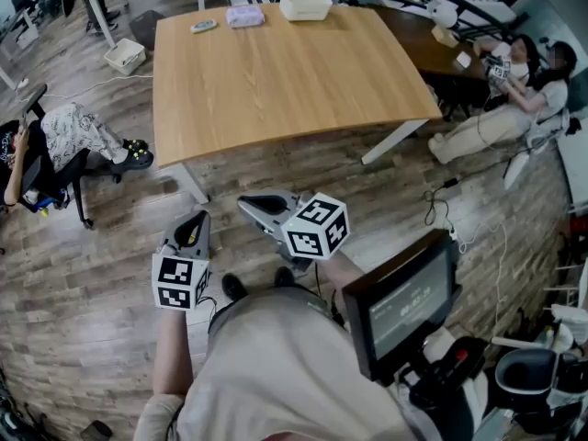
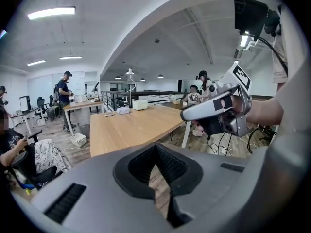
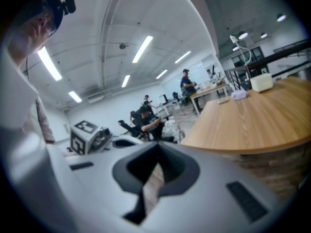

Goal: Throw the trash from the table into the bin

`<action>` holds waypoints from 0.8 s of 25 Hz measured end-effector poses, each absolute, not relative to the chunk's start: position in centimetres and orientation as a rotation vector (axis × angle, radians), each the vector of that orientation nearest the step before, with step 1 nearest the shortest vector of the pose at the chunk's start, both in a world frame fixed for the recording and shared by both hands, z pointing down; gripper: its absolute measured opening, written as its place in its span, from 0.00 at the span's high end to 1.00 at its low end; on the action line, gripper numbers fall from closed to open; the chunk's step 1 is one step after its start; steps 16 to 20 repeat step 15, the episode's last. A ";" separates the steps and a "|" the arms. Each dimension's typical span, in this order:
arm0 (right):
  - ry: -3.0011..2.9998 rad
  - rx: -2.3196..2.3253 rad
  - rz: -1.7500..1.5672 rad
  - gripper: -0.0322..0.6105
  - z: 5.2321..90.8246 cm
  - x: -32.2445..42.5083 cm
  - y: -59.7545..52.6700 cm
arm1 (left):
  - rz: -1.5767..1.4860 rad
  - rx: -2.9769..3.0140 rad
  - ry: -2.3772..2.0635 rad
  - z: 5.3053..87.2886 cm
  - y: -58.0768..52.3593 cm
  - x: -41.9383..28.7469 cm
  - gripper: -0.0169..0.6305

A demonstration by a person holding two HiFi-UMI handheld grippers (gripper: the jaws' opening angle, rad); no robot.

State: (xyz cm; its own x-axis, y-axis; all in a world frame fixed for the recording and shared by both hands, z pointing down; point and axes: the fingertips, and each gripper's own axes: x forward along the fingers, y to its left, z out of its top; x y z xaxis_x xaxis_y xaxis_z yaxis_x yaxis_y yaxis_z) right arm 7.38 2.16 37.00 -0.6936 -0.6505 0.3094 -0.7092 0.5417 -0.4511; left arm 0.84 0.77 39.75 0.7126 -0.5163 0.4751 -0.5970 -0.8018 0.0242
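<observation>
Two grippers hang over the plank floor [image 1: 83, 274], short of the near edge of the table [image 1: 276, 90] and touching nothing on it. The left gripper [image 1: 191, 226] has its jaws clenched with nothing between them; in the left gripper view only floorboards show through the slit where they meet. The right gripper [image 1: 259, 206] is likewise closed tight and empty, and its tip lies nearer the table's near edge than the left one's. The two are near each other but apart, each with its marker cube at the person's end.

Everything on the table lies along its far edge. A small grey flat item [image 1: 204, 26] sits toward the far left corner, a pale purple packet [image 1: 244, 15] is just beside it on the right, and a white box [image 1: 305, 4] stands about midway along that edge. Which of these is trash I cannot tell.

A white basket [image 1: 124, 56] stands on the floor off the table's far left corner. One seated person [image 1: 55, 145] is off the left edge, and two seated people [image 1: 524, 81] are past the right edge. A dark screen [image 1: 404, 306] hangs at the wearer's right side.
</observation>
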 end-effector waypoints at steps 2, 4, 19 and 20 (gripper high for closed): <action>-2.670 1.166 0.855 0.94 36.9 7.1 2.1 | 0.686 2.734 -0.909 39.6 0.9 0.6 0.94; -2.676 1.152 0.862 0.94 36.9 7.1 2.3 | 0.697 2.724 -0.920 39.6 1.0 0.6 0.94; -2.700 1.127 0.890 0.94 37.2 10.7 3.7 | 0.748 2.737 -0.940 39.4 2.7 4.2 0.94; -2.700 1.127 0.890 0.94 37.2 10.7 3.7 | 0.748 2.737 -0.940 39.4 2.7 4.2 0.94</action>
